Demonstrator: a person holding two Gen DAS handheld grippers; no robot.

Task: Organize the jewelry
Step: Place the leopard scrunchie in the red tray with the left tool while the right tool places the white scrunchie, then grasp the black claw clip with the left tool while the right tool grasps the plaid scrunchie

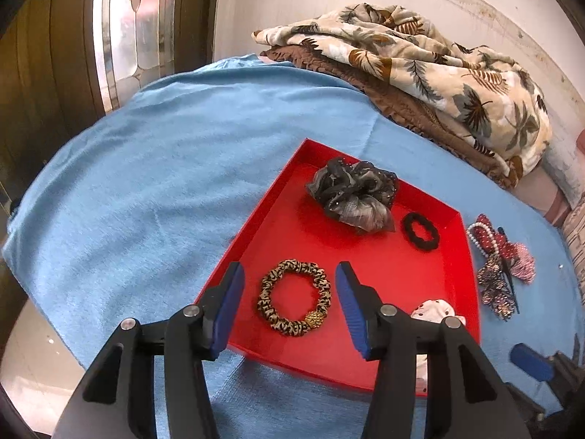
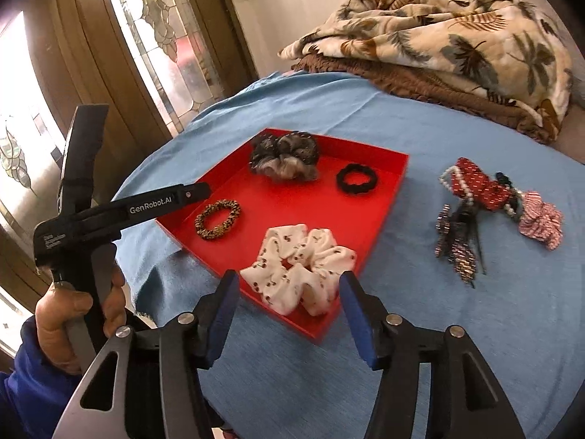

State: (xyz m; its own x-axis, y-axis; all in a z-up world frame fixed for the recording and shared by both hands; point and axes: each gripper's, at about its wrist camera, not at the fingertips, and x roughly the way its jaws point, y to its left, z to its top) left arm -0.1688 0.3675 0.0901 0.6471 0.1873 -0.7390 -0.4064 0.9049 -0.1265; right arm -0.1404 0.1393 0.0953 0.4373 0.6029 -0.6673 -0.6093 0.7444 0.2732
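A red tray [image 1: 384, 274] [image 2: 329, 212] lies on the blue cloth. In it are a leopard-print scrunchie [image 1: 321, 285] [image 2: 234, 212], a grey-black ruffled scrunchie [image 1: 353, 194] [image 2: 285, 157], a small black band [image 1: 420, 230] [image 2: 356, 179] and a white printed scrunchie [image 1: 435, 311] [image 2: 278, 278]. My left gripper [image 1: 289, 269] stands open over the leopard scrunchie, pads clear of it. The right gripper [image 2: 289, 276] is open above the white scrunchie at the tray's near corner, not pressing it. Right of the tray lies a heap of jewelry [image 2: 475, 190] [image 1: 493, 256]: a red dotted scrunchie with pearls, a pink striped one, beaded clips.
A blue cloth [image 1: 164, 183] [image 2: 457, 329] covers the round table. Folded leaf-print blankets [image 1: 438, 73] [image 2: 457, 44] sit at its far side by the wall. A wooden door with stained glass [image 2: 157, 36] stands to the left. A hand [image 2: 69, 314] holds the left gripper's handle.
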